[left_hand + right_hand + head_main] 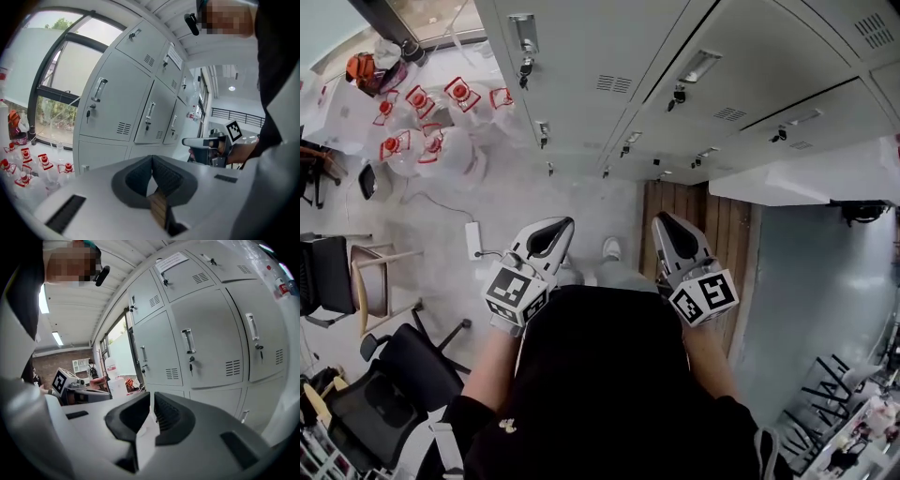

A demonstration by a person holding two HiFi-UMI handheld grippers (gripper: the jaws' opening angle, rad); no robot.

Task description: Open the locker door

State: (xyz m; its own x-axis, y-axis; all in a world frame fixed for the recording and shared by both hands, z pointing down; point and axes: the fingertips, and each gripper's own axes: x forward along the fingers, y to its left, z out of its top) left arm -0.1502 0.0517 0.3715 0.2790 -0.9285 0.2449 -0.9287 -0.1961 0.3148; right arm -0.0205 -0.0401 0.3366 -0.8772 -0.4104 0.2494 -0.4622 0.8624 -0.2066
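In the head view the left gripper and right gripper are held side by side in front of the person, both aimed at a bank of grey lockers that stands well ahead of the fingers. Nothing is touched. A cluster of red-labelled bottles sits on the floor, off to the left of the left fingers. In the left gripper view the fingers are clenched tip to tip with nothing between them. Beyond them and to their left is a locker door with an upright handle and a key in the lock just under it; more doors of the same kind run off to the right. In the right gripper view the fingers are likewise pressed together and empty, and a locker door lies ahead and a little right of them, its handle and key near its left edge. Which door is meant cannot be told yet. The door looks like painted sheet metal: stiff, probably light on its hinges, and too flat and smooth to grip by its face. The handle is the place to take hold, with the fingers closing across the bar. It is slim and shiny, so it may slip, and the small key may need turning first.
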